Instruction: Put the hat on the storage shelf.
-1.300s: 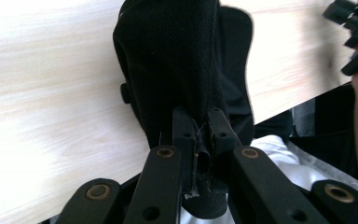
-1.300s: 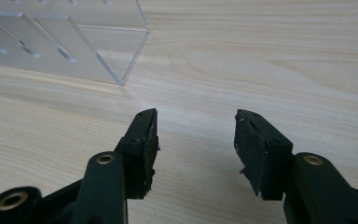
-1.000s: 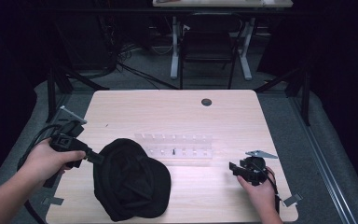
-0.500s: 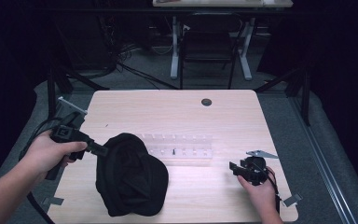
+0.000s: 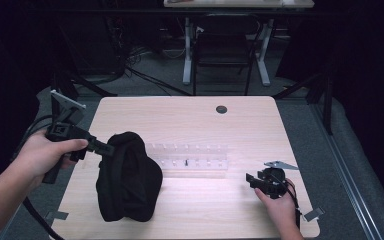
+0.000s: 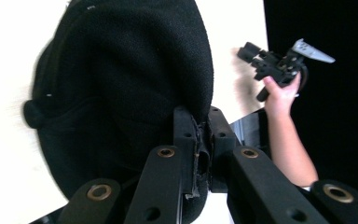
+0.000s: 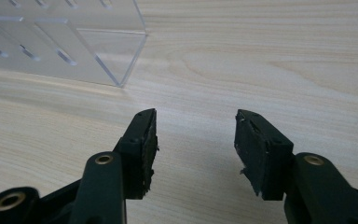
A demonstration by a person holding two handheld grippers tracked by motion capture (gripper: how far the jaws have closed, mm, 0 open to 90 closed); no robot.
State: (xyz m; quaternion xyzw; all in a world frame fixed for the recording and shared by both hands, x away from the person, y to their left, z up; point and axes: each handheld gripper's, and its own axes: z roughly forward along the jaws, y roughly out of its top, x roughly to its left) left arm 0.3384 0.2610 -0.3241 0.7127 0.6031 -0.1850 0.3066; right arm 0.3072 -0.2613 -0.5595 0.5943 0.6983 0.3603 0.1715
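At the left edge of the pale wooden table (image 5: pixel 190 117), the left gripper (image 5: pixel 106 148) has its jaws clamped tight on the rim of a black knitted fabric cap (image 5: pixel 128 177), a fold of cloth pinched between the pads. The cap hangs tilted from that rim, its lower part resting on the near left of the table. Just right of it, mid-table, lies a clear acrylic rack with slots (image 5: pixel 192 156). Near the right corner, the right gripper (image 5: pixel 250 179) rests low over bare wood, jaws spread wide with nothing between them.
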